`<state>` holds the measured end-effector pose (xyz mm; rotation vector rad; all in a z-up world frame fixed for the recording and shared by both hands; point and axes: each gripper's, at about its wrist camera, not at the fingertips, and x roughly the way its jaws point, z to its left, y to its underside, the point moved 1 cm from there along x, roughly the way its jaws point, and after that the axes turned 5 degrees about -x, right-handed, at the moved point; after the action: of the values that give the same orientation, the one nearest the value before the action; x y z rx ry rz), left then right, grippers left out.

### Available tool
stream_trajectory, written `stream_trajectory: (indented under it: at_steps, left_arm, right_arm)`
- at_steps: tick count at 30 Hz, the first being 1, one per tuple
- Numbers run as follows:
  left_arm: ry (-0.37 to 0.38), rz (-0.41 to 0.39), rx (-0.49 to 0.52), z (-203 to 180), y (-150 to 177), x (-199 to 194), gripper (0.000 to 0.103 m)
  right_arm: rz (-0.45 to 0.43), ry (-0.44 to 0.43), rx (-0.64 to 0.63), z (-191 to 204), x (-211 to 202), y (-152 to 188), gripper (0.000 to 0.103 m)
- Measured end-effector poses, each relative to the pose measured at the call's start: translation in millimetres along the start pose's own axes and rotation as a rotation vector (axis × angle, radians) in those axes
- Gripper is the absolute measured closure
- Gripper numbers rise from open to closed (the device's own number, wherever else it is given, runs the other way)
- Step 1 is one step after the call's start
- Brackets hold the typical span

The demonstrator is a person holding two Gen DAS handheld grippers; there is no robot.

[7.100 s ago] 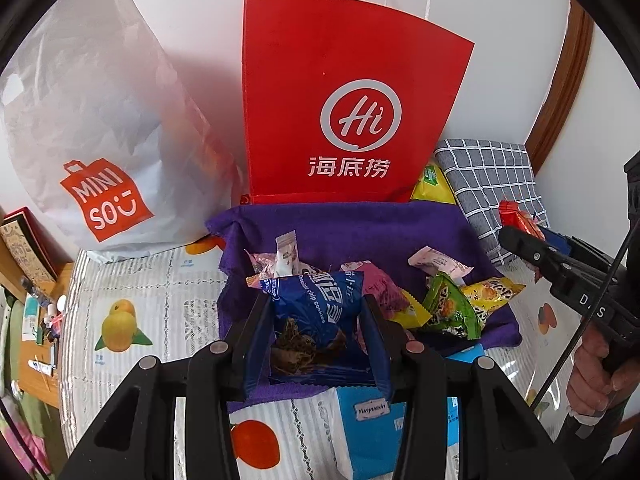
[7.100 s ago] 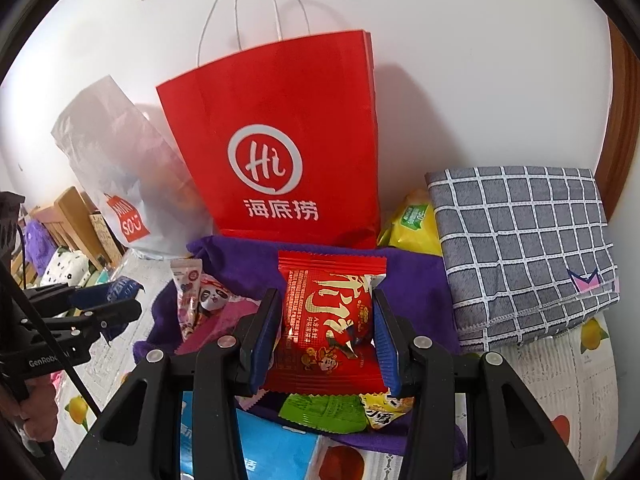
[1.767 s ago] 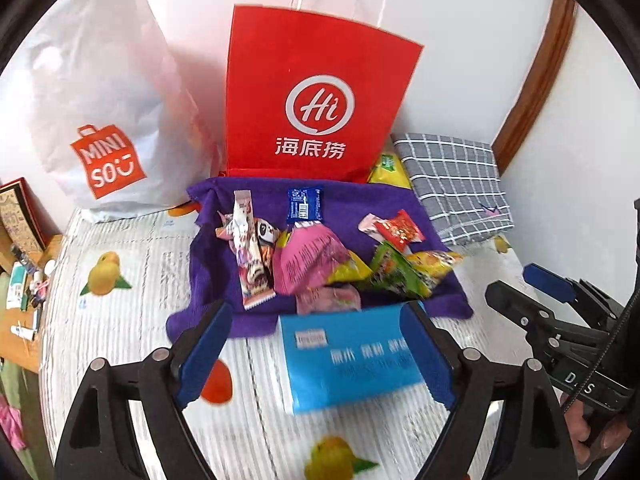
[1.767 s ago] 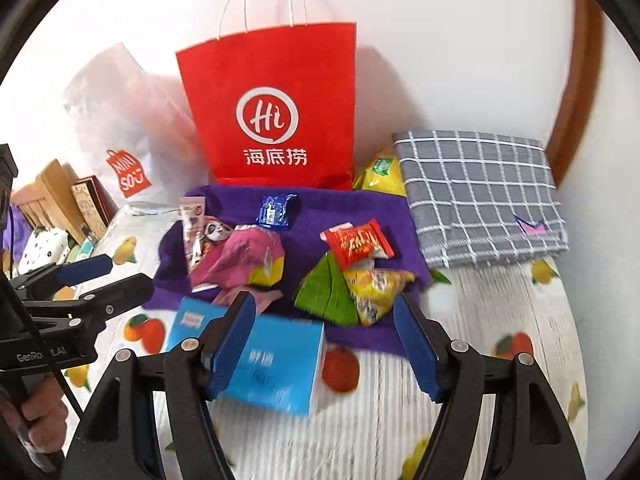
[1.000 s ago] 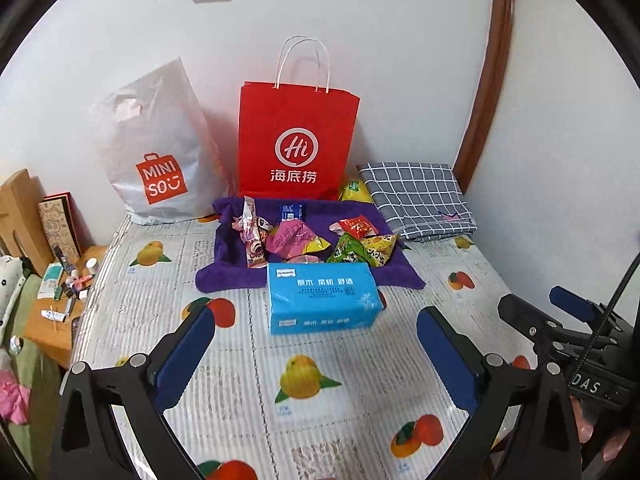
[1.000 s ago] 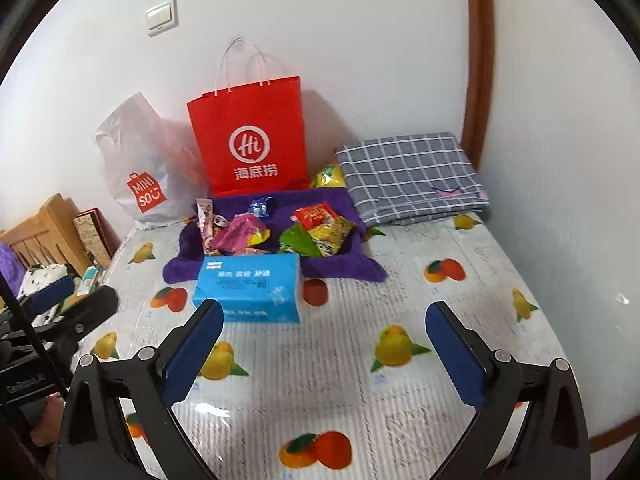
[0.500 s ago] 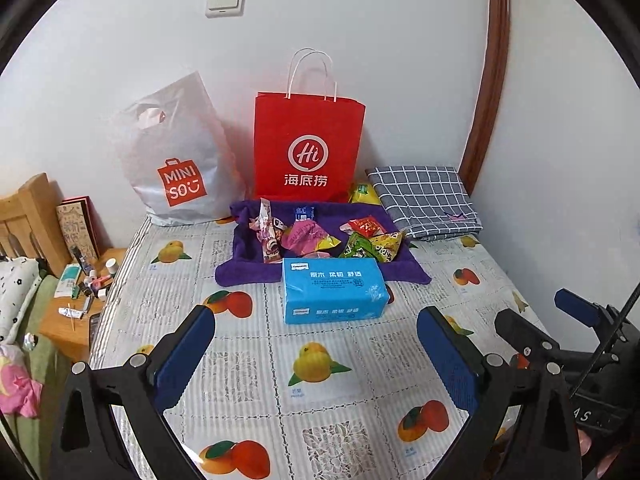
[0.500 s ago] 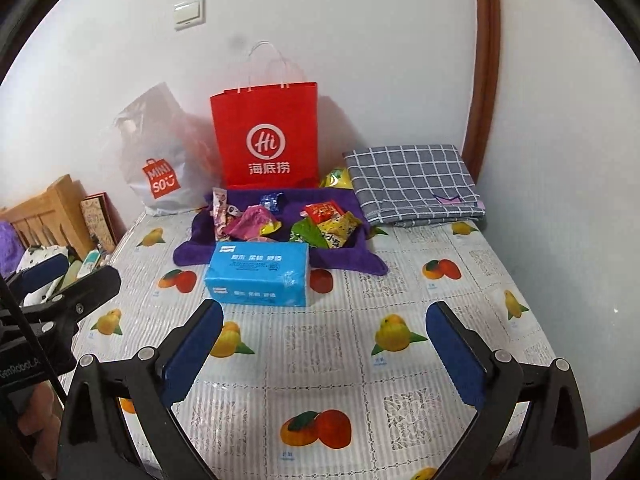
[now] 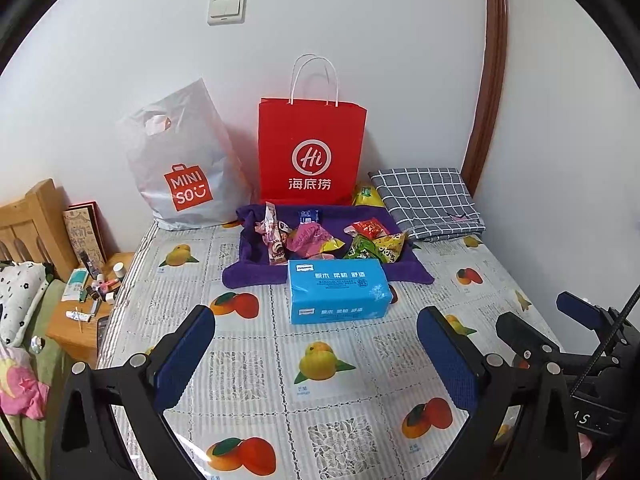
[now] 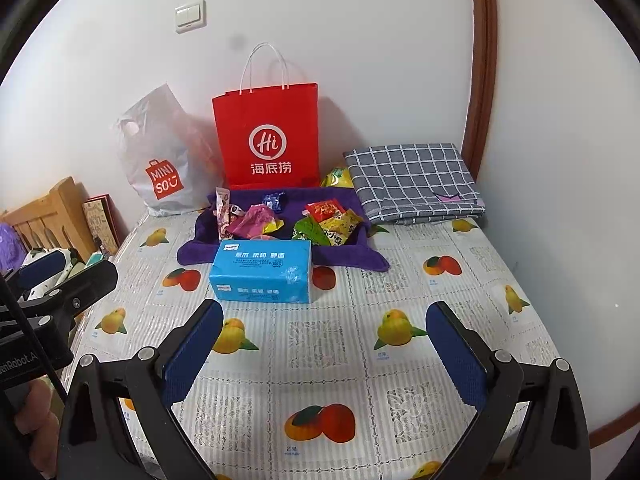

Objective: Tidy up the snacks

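The snacks (image 9: 328, 238) now lie on the purple towel (image 9: 256, 274), behind the blue tissue pack (image 9: 338, 292). Both grippers let go and backed far away; left gripper (image 9: 316, 354) and right gripper (image 10: 326, 350) are wide open and empty. Sorting looks done. Bags read "MINISO" (image 9: 188, 190) and "Hi" (image 9: 312, 158).

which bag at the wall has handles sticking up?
The red paper bag, with white loop handles. The white Miniso bag left of it only has a cut-out hole.
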<state>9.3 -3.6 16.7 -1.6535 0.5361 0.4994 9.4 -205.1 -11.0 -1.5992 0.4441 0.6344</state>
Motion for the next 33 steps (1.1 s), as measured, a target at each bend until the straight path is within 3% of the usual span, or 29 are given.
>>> stream_trajectory:
  at_steps: [33]
  left_arm:
    - [-0.006,0.0,0.01,-1.2,1.4,-2.2,0.001]
  right_arm:
    - [-0.013,-0.004,0.002,0.8,-3.8,1.0,0.003]
